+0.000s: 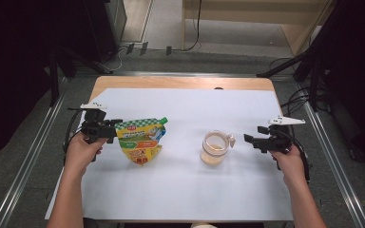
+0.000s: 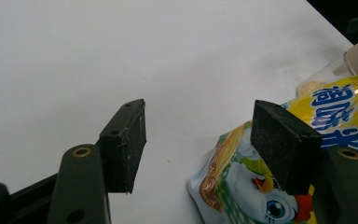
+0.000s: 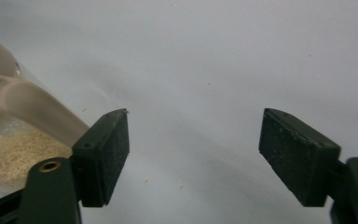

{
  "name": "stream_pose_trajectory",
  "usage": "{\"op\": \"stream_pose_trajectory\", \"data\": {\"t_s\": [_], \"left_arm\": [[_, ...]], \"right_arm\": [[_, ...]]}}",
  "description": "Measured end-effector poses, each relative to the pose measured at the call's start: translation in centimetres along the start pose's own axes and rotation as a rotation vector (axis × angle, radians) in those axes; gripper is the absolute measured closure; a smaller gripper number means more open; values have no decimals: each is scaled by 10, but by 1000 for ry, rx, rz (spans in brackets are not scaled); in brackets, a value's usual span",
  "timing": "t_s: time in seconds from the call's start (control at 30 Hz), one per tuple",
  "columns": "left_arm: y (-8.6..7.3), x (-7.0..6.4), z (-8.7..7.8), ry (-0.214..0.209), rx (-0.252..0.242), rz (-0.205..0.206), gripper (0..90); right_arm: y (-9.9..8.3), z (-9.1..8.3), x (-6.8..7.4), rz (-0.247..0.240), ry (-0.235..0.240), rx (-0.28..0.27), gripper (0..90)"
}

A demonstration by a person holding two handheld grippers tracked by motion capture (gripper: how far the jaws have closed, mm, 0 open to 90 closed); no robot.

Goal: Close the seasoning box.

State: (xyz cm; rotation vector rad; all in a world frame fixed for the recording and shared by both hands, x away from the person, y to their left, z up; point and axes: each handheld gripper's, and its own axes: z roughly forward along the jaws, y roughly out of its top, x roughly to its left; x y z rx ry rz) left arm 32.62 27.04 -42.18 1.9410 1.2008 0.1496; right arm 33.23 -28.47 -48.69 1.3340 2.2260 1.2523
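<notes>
Left gripper (image 1: 113, 128) fingers spread apart, empty, right beside the yellow-green pouch (image 1: 141, 140) lying on the white-papered table (image 1: 180, 190). Right gripper (image 1: 249, 139) fingers also spread, empty, near the glass jar (image 1: 214, 148) of grains, not touching it.

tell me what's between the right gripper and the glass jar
Nothing: in the high view, bare white sheet separates the open right gripper from the glass jar. In the right gripper view, the jar sits just left of the jaws, untouched.

On my white paper sheet (image 1: 180, 190) covering the wooden table (image 1: 180, 83), the yellow-and-green printed spout pouch (image 1: 140, 138) lies left, and the clear glass jar of beige grains (image 1: 214, 148) stands right of it, well apart. My left gripper (image 1: 112, 128) is just beside the pouch's left edge; my right gripper (image 1: 250, 140) sits right of the jar.
</notes>
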Motion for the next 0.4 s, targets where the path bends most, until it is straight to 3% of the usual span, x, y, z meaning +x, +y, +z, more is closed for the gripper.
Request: {"op": "stream_pose_trajectory", "data": {"t_s": [0.27, 0.4], "left_arm": [[-1, 2, 0, 3, -3, -9, 341], [-2, 4, 0, -18, -13, 13, 291]], "right_arm": [[0, 0, 1, -6, 0, 3, 239], [0, 0, 1, -3, 2, 4, 240]]}}
